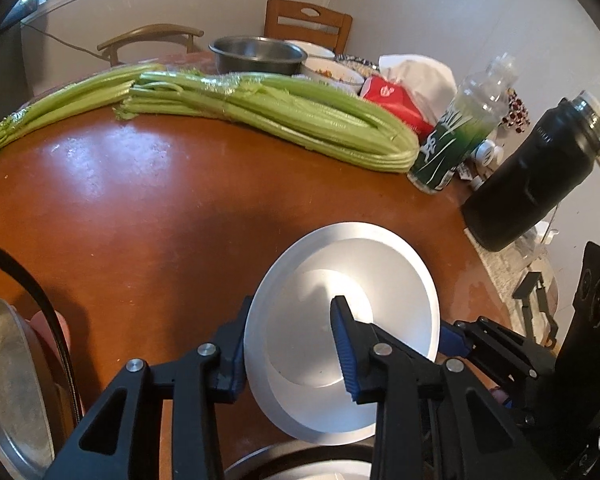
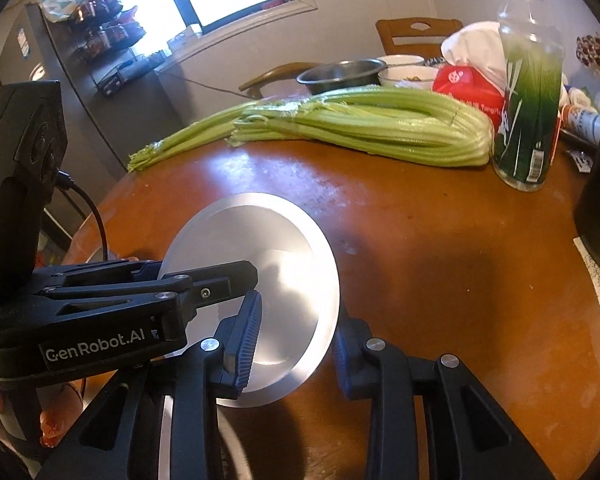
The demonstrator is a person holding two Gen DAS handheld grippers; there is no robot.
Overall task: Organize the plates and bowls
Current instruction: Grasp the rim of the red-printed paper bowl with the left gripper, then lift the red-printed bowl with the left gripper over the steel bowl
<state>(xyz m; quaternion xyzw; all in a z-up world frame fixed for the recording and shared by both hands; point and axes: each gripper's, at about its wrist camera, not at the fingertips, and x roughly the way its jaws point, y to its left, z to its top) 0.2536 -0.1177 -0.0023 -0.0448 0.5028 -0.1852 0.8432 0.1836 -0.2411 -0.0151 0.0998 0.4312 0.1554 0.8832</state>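
From the left wrist, the left gripper point(image 1: 288, 350) has its jaws on both sides of a shiny metal plate point(image 1: 352, 288), pinching its rim and holding it tilted above the brown surface point(image 1: 140, 208). Another metal plate point(image 1: 8, 380) sits at the far left edge. Celery point(image 1: 268, 116), a green bottle point(image 1: 456, 136) and a black flask point(image 1: 532, 176) lie farther back. From the right wrist, the right gripper point(image 2: 296, 344) also holds the plate point(image 2: 268, 240), jaws narrow on its rim, with the left gripper point(image 2: 204, 288) gripping the opposite side.
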